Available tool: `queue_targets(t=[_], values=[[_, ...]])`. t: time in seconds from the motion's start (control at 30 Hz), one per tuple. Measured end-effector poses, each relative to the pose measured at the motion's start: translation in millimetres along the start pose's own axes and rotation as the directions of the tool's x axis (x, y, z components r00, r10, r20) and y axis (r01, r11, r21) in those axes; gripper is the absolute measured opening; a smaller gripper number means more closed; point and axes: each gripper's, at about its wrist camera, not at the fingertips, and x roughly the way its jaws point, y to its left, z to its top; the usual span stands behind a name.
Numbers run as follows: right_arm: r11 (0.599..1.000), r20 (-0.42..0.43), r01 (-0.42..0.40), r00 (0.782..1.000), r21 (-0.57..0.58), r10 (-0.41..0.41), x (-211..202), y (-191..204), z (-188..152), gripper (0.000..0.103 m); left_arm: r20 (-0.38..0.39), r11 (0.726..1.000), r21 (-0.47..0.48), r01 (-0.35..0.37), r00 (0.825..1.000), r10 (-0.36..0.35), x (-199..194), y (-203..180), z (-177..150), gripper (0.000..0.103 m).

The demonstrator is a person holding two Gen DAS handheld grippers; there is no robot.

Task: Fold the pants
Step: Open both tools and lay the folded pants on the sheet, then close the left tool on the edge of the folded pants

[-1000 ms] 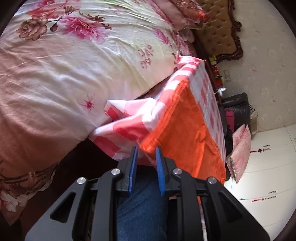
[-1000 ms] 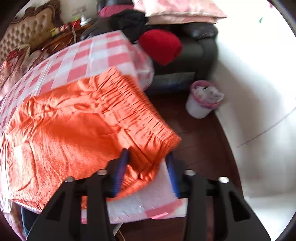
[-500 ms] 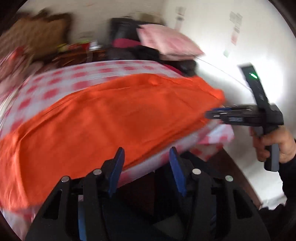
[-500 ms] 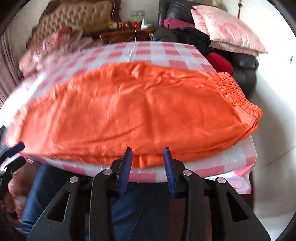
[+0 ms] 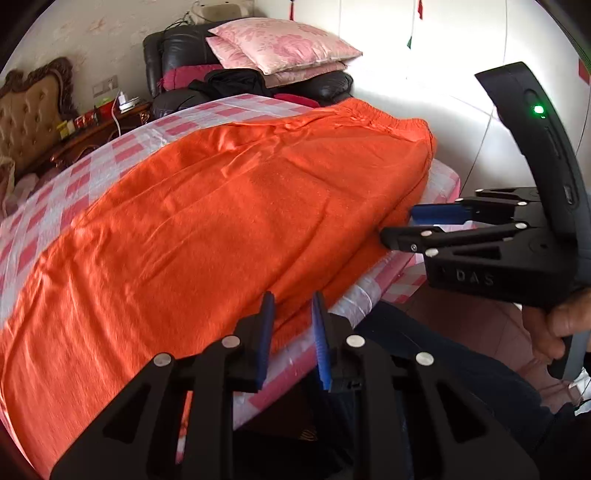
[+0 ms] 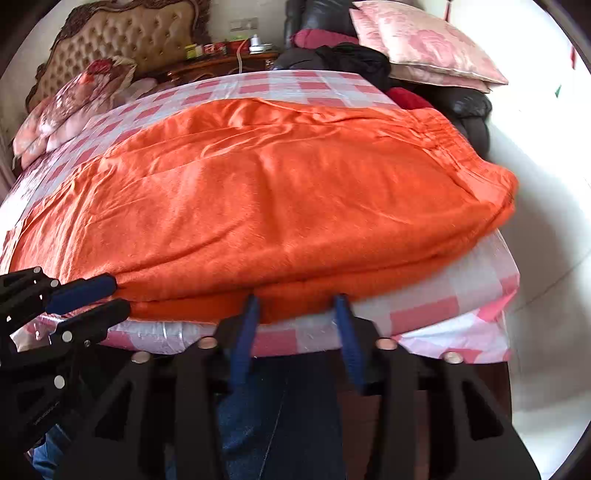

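Orange pants (image 5: 221, 221) (image 6: 295, 203) lie lengthwise on a table with a pink-and-white checked cloth (image 5: 74, 177) (image 6: 461, 295). The elastic waistband (image 6: 461, 147) is at the right end, and two layers show along the near edge. My left gripper (image 5: 292, 301) (image 6: 122, 294) is at that near edge towards the left. Its jaws are closing with the hem between them and a gap still showing. My right gripper (image 6: 297, 299) (image 5: 397, 225) is further right on the same edge. Its jaws are opening around the hem, and the pads stand clear of the cloth.
Behind the table are a black leather armchair (image 5: 325, 85) with pink pillows (image 6: 424, 44), dark clothes, a wooden nightstand (image 5: 103, 118) and a tufted headboard (image 6: 129, 33). A person's jeans-clad legs (image 6: 277, 406) stand below the near edge, and a hand (image 5: 565, 325) holds the right gripper.
My left gripper swung from the pants' end by the flowered bed round to the near long edge. My right gripper left the waistband corner for the near edge, and its jaws now stand wider.
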Motion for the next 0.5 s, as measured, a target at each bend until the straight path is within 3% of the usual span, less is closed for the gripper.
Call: queue_targets(t=[0.07, 0.13, 0.5], values=[[1.0, 0.005, -0.005, 1.0, 0.019, 0.005, 0, -5, 0, 0.053, -0.011, 0.999, 0.044, -0.027, 1.0, 0.028, 4, -5, 3, 0.018], [1.0, 0.011, -0.017, 1.0, 0.022, 0.017, 0, -8, -1, 0.053, -0.017, 0.999, 0.041, -0.016, 1.0, 0.016, 5, -5, 7, 0.002], [0.999, 0.025, -0.018, 1.0, 0.031, 0.017, -1, -9, -2, 0.054, 0.047, 0.999, 0.033, 0.04, 0.998, -0.041, -29, -7, 6, 0.0]])
